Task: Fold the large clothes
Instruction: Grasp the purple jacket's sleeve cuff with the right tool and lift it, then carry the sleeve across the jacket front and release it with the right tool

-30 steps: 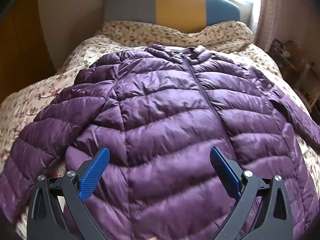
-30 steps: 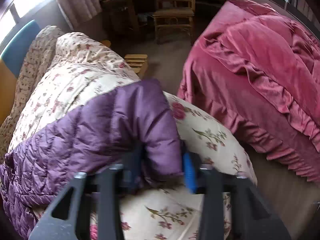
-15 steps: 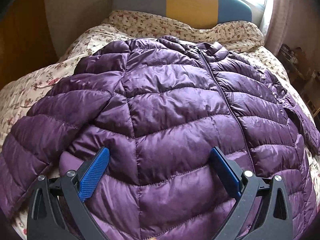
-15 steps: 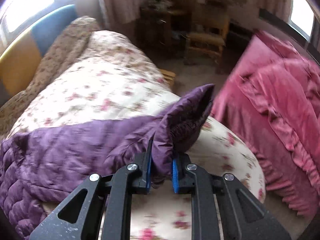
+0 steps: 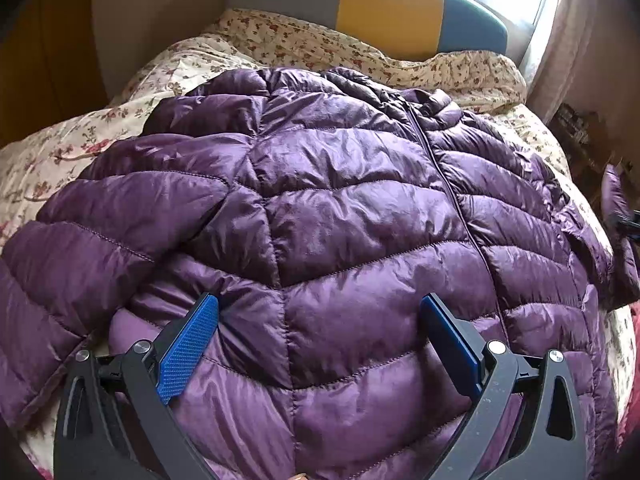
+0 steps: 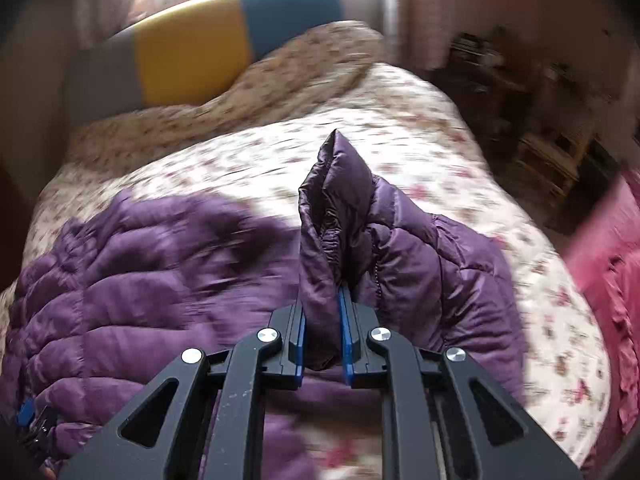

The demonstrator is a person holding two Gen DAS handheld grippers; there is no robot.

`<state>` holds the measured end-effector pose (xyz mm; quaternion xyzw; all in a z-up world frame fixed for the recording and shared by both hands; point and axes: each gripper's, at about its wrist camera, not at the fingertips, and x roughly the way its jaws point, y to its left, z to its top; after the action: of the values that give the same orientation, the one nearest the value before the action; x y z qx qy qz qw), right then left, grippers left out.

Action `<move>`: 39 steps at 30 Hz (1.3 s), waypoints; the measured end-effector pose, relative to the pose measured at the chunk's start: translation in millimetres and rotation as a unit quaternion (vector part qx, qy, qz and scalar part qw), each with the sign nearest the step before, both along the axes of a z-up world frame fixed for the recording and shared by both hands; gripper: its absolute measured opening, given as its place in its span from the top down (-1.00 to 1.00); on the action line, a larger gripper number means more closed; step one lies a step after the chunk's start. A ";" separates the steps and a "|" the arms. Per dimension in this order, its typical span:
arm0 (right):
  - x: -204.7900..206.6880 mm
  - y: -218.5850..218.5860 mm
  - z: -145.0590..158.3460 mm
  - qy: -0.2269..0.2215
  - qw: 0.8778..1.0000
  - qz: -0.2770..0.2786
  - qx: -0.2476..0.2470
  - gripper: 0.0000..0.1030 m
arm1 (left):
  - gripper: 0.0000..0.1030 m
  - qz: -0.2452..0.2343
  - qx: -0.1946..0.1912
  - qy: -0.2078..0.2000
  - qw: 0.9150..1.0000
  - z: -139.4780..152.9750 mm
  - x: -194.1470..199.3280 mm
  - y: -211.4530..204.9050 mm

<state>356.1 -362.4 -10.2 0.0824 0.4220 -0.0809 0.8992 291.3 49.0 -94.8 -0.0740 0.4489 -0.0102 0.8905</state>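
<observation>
A purple quilted puffer jacket (image 5: 340, 220) lies front up on the floral bedspread (image 5: 60, 152), zip shut, collar toward the headboard. My left gripper (image 5: 318, 304) hovers open over the jacket's lower front, its blue pads (image 5: 188, 352) spread wide with nothing pinched. In the right wrist view, my right gripper (image 6: 322, 312) is shut on the cuff end of the sleeve (image 6: 336, 200), which stands up folded between the pads above the bed. The jacket's body (image 6: 140, 272) lies to the left of it. The lifted sleeve (image 5: 614, 192) shows at the right edge of the left wrist view.
A grey, yellow and blue headboard (image 5: 384, 8) stands under a window at the bed's far end. Pink bedding (image 6: 612, 280) lies on a second bed to the right. Dark wooden furniture (image 6: 552, 152) stands in the gap beyond the bed's right side.
My right gripper closed tight on the sleeve cuff, lifted it off the bed's right edge and swung it toward the jacket's body while rolling. The left gripper drifted slightly over the jacket, still open.
</observation>
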 end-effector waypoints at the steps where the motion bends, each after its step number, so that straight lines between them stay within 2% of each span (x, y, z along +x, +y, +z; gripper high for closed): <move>1: 3.5 8.3 -1.1 0.000 1.000 0.010 0.002 0.76 | -0.94 0.001 -0.006 -0.001 1.000 0.4 -0.5 2.9; 5: 20.8 61.8 -7.4 0.001 0.998 0.066 0.008 0.76 | -0.94 0.004 -0.018 -0.006 1.000 1.5 -2.0 9.9; 11: 24.6 120.4 -14.8 0.004 0.991 0.133 0.016 0.76 | -0.94 0.021 -0.037 -0.012 0.999 4.5 -4.0 25.5; 18: 18.9 169.7 -25.0 0.016 0.978 0.208 0.024 0.76 | -0.71 0.033 -0.050 -0.016 0.998 7.5 -4.6 39.8; 22: 16.9 194.5 -34.5 0.026 0.969 0.244 0.025 0.76 | -0.70 0.040 -0.062 -0.017 0.997 7.4 -5.2 48.4; 24: 15.3 206.4 -39.8 0.030 0.965 0.259 0.028 0.76 | -0.61 0.041 -0.067 -0.016 0.997 6.5 -5.9 52.5; 30: 2.1 235.2 -51.5 0.043 0.951 0.303 0.028 0.75 | -0.60 0.041 -0.075 -0.016 0.996 6.9 -7.5 55.7; 33: -3.1 237.6 -52.0 0.043 0.951 0.307 0.025 0.62 | -0.60 0.041 -0.080 -0.015 0.996 7.7 -9.5 56.0; 34: -4.8 237.3 -51.4 0.042 0.951 0.306 0.027 0.52 | -0.60 0.040 -0.081 -0.014 0.996 7.9 -9.9 56.1; 35: -6.9 236.8 -50.2 0.041 0.951 0.305 0.027 0.30 | -0.60 0.039 -0.081 -0.014 0.996 7.9 -9.4 57.3; 39: -15.5 234.8 -45.8 0.035 0.952 0.303 0.018 0.17 | -0.60 0.038 -0.089 -0.014 0.995 11.9 -11.8 56.4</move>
<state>340.6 -127.6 -56.0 -0.0359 0.4598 0.2004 0.8643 279.6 105.4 -82.9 -0.1693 0.4310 -0.0173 0.8861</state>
